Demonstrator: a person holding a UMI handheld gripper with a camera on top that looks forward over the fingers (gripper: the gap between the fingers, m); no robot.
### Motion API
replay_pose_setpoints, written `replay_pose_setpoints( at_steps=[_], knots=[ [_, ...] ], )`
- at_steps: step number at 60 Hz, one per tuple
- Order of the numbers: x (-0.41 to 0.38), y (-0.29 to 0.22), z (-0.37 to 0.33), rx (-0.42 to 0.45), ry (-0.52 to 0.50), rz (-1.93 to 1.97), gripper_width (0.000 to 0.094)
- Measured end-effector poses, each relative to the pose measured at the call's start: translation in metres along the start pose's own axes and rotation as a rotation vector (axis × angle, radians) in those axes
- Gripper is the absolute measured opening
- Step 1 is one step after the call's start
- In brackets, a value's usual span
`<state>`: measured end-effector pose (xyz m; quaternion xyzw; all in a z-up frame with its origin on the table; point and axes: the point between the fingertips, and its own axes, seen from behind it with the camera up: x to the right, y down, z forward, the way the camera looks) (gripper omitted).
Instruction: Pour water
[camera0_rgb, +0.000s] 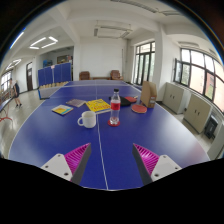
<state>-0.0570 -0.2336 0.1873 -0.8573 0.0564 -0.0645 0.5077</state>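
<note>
A clear plastic water bottle (115, 107) with a red cap and red label stands upright on the blue table-tennis table (60, 135). A white mug (88, 118) stands just left of the bottle, handle to the left. My gripper (111, 156) is open and empty, its two pink pads wide apart. The bottle and mug stand well beyond the fingertips, roughly centred ahead of them.
A yellow book (98, 105) lies behind the mug. A small book (62, 110) lies to the far left, a red item (139, 108) and a brown box (148, 94) to the right of the bottle. Chairs, windows and cabinets line the room beyond.
</note>
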Motion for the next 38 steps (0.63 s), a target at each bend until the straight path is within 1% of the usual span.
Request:
replay_pose_setpoints(
  at_steps=[9, 16, 25, 38],
  knots=[
    [-0.006, 0.021, -0.083, 0.011, 0.020, -0.007, 0.0851],
    [-0.012, 0.031, -0.131, 0.033, 0.017, -0.011, 0.0851],
    [-0.012, 0.038, -0.169, 0.060, 0.036, -0.037, 0.0851],
    [-0.006, 0.039, -0.187, 0.076, 0.052, -0.049, 0.0848]
  ],
)
